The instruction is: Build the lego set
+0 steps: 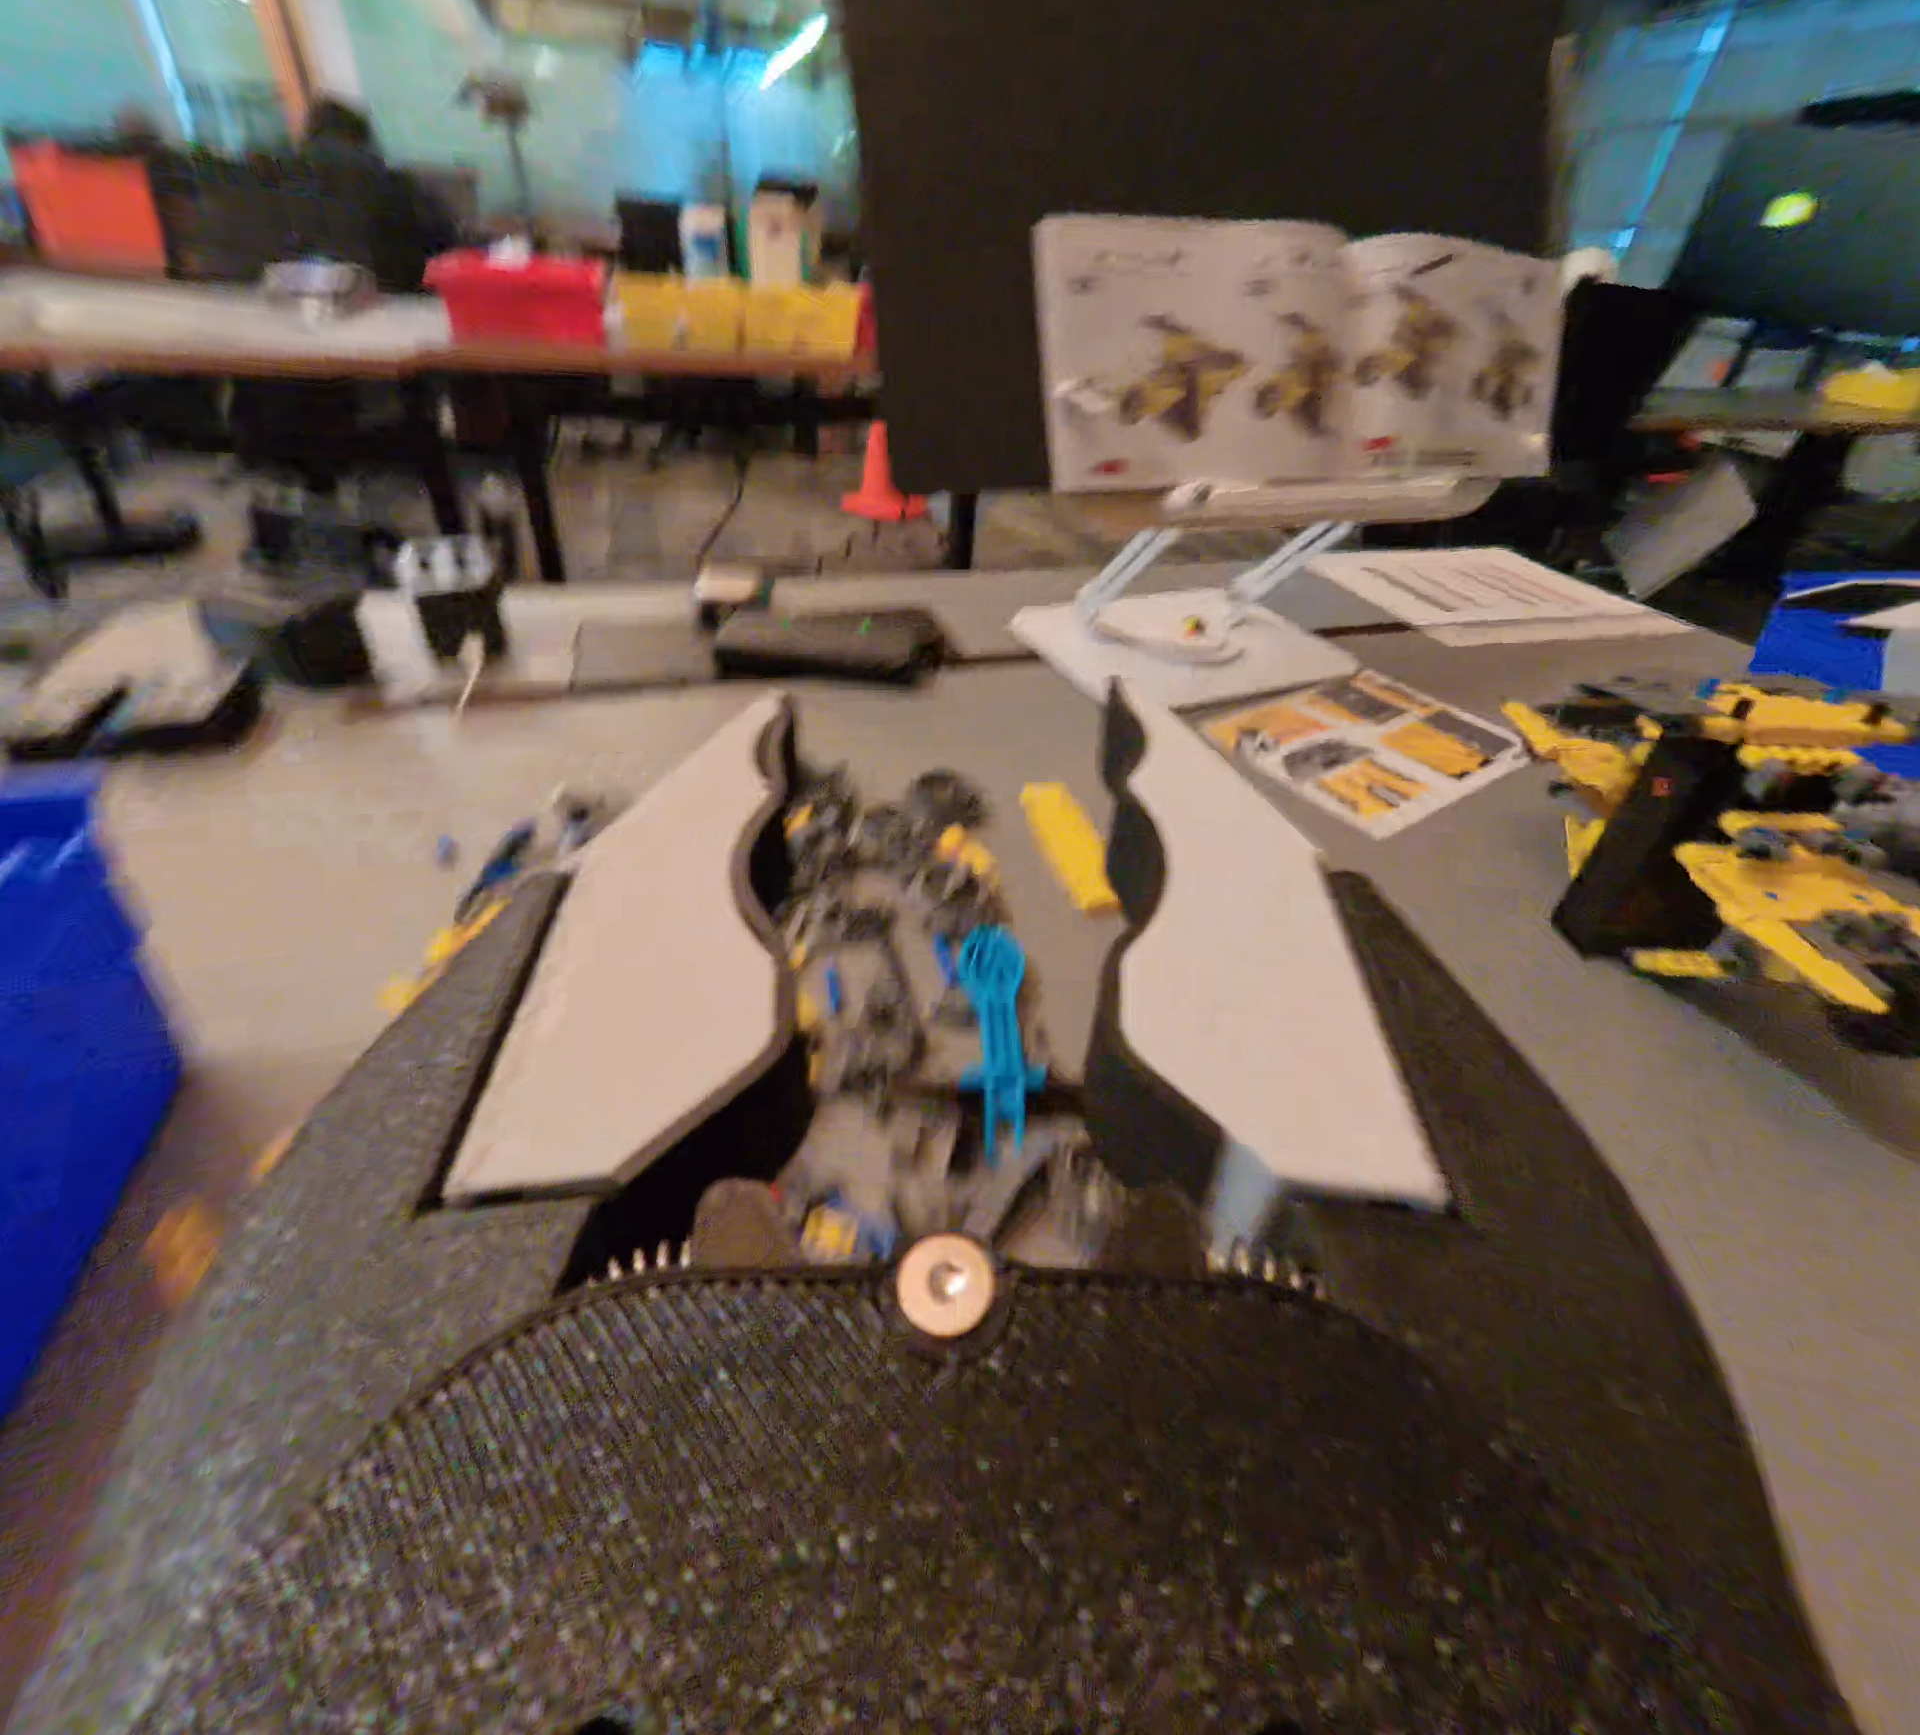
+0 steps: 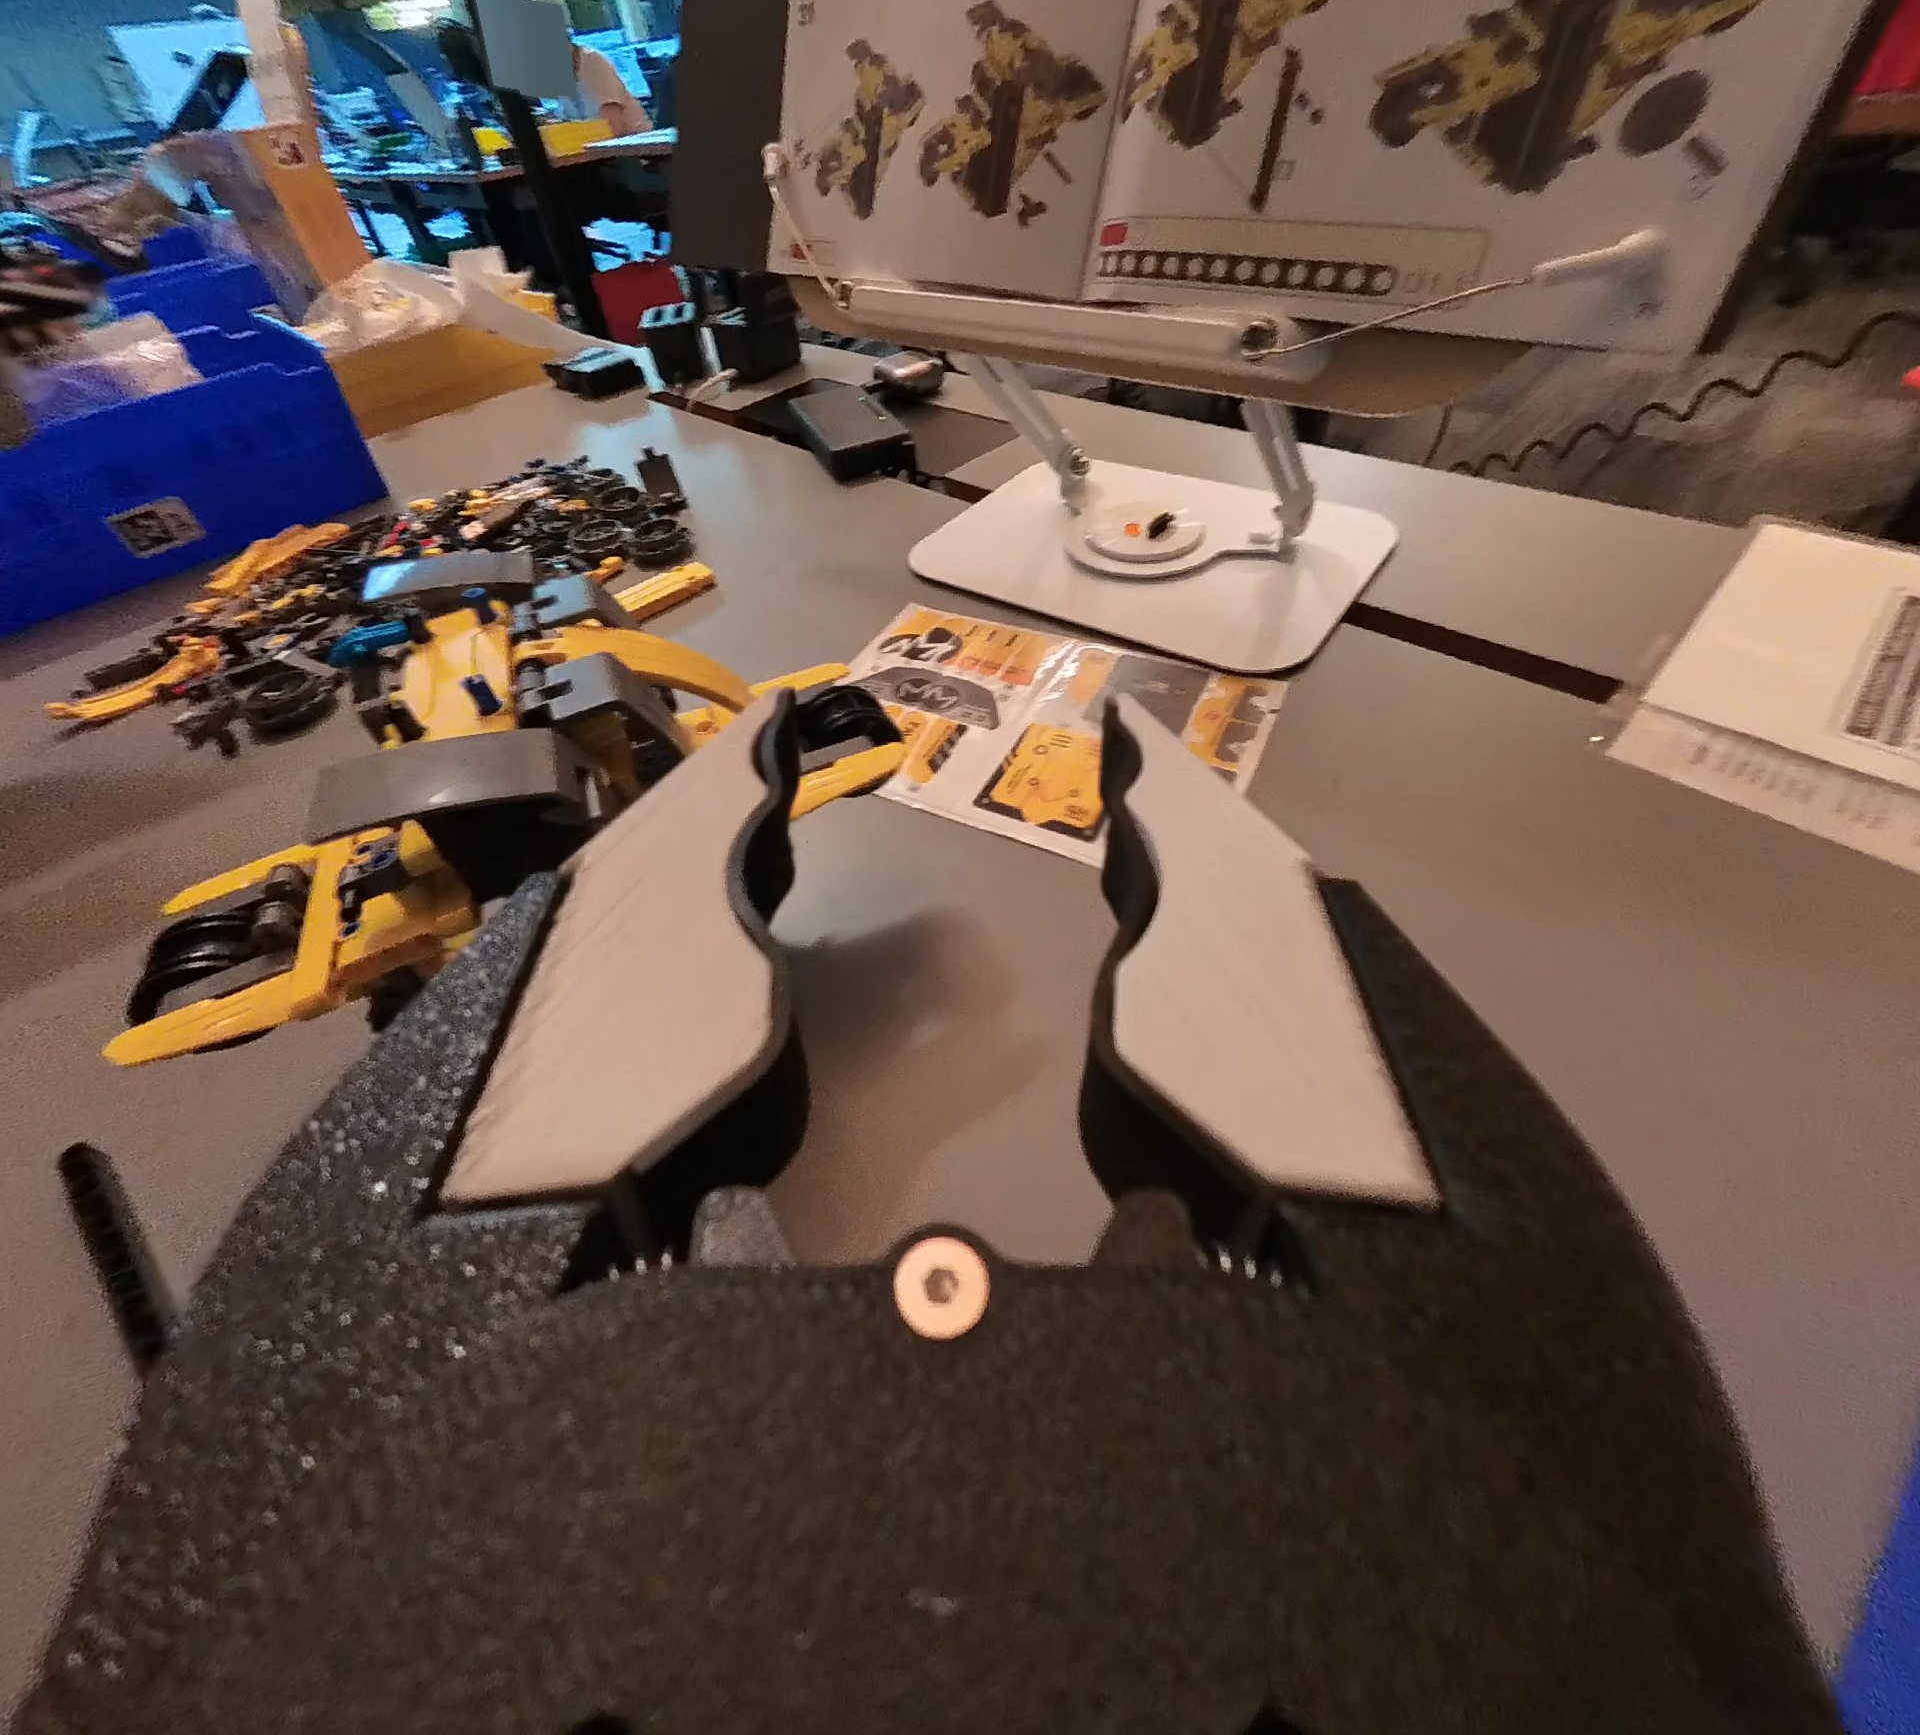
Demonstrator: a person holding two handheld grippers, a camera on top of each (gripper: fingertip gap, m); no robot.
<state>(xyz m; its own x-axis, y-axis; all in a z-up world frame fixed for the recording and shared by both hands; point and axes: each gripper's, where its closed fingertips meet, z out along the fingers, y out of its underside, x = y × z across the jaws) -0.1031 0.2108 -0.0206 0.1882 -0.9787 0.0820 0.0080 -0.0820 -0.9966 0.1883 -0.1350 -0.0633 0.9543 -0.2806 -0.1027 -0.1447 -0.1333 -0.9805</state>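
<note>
My left gripper (image 1: 951,729) is open and empty above a heap of small black, yellow and blue building parts (image 1: 894,916) on the grey table; a light-blue part (image 1: 995,1010) and a yellow beam (image 1: 1068,846) lie between its fingers' lines. A half-built yellow and black brick vehicle (image 1: 1745,854) stands to its right. My right gripper (image 2: 951,729) is open and empty over bare table, with the same vehicle (image 2: 488,750) just left of its left finger and a sticker sheet (image 2: 1070,729) beyond its tips. The loose parts heap (image 2: 416,584) lies farther left.
An open instruction booklet (image 2: 1195,75) rests on a white stand (image 2: 1153,573) at the back. Blue bins (image 2: 177,459) stand at the left, one also in the left wrist view (image 1: 73,1062). A printed paper sheet (image 2: 1808,688) lies at the right. Black chargers (image 2: 842,428) sit behind. Spacing between my two grippers at the tips: around 45 centimetres.
</note>
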